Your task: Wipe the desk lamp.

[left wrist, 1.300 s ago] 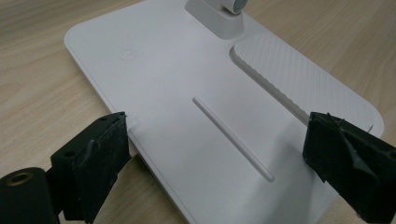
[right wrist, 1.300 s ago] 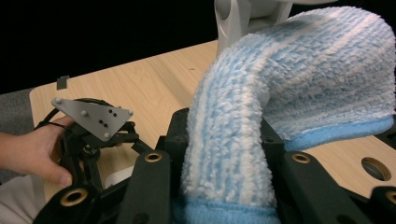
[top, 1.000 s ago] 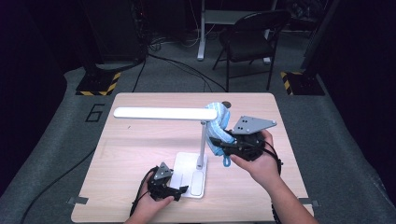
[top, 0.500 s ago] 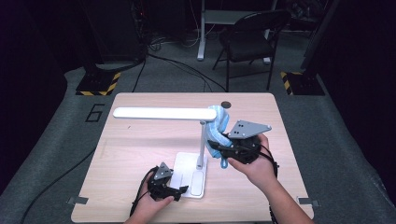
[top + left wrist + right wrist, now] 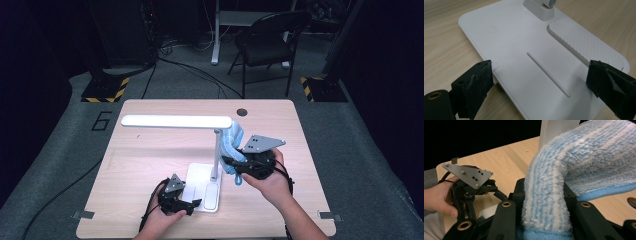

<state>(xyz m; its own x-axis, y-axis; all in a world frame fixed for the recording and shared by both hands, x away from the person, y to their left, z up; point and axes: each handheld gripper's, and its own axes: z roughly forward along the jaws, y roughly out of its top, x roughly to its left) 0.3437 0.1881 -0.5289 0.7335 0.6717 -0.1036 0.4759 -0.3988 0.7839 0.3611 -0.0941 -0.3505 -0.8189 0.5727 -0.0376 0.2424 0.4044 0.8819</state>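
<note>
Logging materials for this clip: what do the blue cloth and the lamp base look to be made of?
Blue cloth: soft, fluffy microfibre or terry by the look, with looped pile in pale stripes and a smoother hem. Lamp base: probably matte white plastic, smooth and seamless, with a ribbed, textured pad set into it.

We see a light wood table [image 5: 150,165] w/ rounded corners and a dark round hole [image 5: 242,112] near its far edge. A white desk lamp's flat base [image 5: 205,187] sits directly on it, near the front, approx. centre. Table stands on grey carpet [image 5: 60,150].
</note>
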